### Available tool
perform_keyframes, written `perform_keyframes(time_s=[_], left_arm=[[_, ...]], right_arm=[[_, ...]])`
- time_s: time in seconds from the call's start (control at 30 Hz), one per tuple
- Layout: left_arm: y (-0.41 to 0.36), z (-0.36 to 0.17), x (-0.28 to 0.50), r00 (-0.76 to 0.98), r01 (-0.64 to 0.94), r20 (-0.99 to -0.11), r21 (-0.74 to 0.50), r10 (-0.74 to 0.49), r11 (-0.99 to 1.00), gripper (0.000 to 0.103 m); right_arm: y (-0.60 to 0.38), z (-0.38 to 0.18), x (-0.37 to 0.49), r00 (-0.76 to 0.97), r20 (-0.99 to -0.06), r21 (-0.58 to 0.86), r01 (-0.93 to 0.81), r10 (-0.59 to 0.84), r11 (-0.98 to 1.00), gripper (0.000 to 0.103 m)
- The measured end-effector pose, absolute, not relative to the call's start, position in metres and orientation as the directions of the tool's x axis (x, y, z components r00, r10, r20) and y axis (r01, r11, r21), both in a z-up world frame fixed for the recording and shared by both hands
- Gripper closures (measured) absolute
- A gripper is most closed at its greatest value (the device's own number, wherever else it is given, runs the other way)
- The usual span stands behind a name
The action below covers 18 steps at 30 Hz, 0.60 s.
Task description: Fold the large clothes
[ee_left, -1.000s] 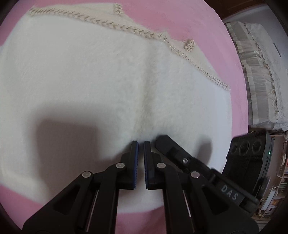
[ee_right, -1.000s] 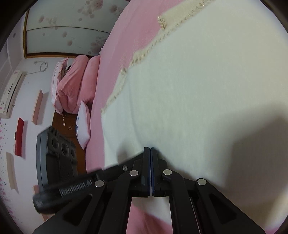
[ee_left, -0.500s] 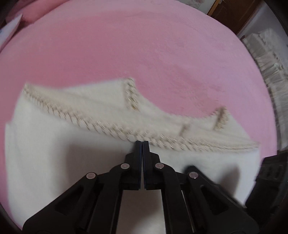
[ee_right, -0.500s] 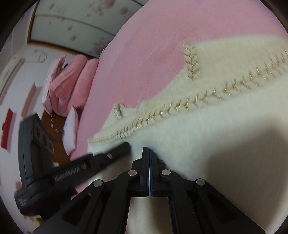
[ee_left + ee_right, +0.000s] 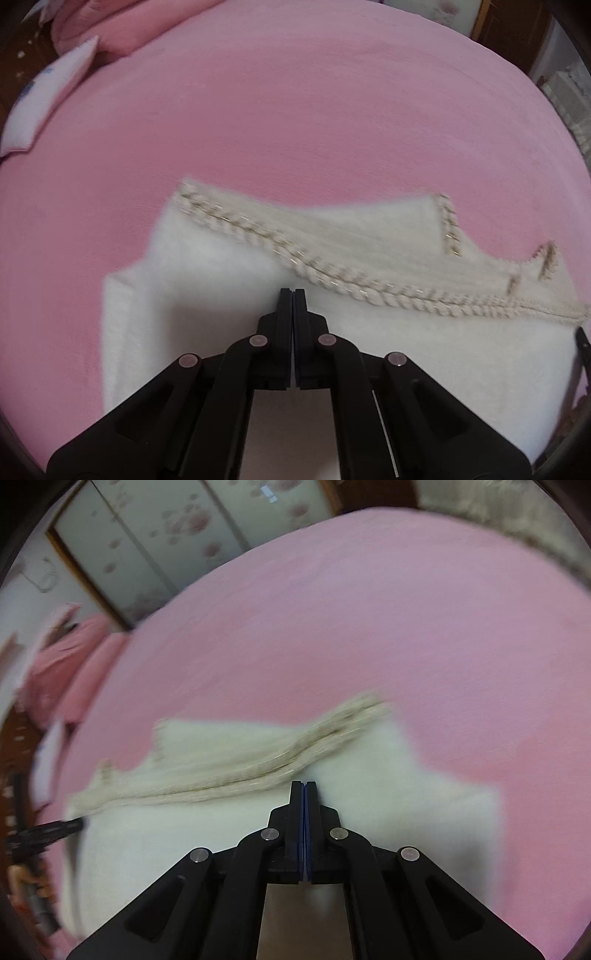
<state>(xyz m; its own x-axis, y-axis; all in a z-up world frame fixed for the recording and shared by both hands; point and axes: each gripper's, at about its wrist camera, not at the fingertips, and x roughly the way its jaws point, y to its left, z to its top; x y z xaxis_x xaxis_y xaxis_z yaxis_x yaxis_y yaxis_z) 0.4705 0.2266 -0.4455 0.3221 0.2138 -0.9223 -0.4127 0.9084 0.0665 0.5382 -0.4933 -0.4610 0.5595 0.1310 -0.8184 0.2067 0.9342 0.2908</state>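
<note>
The white garment (image 5: 229, 295) is spread on the pink bed (image 5: 295, 110), toward 6 o'clock. The left gripper (image 5: 293, 291) and right gripper (image 5: 303, 784) are seen pressed together above it, nothing pinched.

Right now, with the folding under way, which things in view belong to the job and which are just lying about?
Part of the job:
- fluffy white garment with braided beige trim
- left gripper, jaws together
- right gripper, jaws together
- pink bedspread the garment lies on

Just lying about:
- white and blue cushion at the bed's far edge
- pink pillows
- floral sliding doors
</note>
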Motion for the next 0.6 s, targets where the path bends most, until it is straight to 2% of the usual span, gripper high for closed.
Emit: perform_keyframes(time_s=[0.1,0.13,0.2,0.3,0.37,0.6], left_arm=[[0.242,-0.445,0.464,0.246,-0.439,-0.822,0.378,0.514,0.815,0.102],[0.250,-0.452,0.462,0.223,-0.427,-0.808,0.423,0.546,0.799,0.102],[0.262,-0.459,0.455,0.251,-0.383,-0.840,0.370,0.481,0.846,0.102],[0.263,-0.453,0.446,0.302,-0.310,-0.831,0.377,0.466,0.873,0.102],[0.266,-0.447,0.432,0.310,-0.307,-0.843,0.348,0.439,0.886,0.102],[0.275,-0.419,0.332,0.211,-0.516,-0.929,0.159,0.305,0.841,0.102]], right_arm=[[-0.532,-0.466,0.537,0.560,-0.825,0.306,0.325,0.079,0.895,0.103],[-0.539,-0.468,0.540,0.555,-0.829,0.300,0.335,0.070,0.893,0.103],[-0.548,-0.468,0.548,0.540,-0.841,0.245,0.321,0.035,0.915,0.103],[-0.540,-0.461,0.565,0.491,-0.866,0.065,0.296,-0.093,0.953,0.103],[-0.534,-0.454,0.572,0.466,-0.873,-0.004,0.290,-0.145,0.957,0.103],[-0.508,-0.436,0.585,0.473,-0.881,0.140,0.225,0.017,0.964,0.103]])
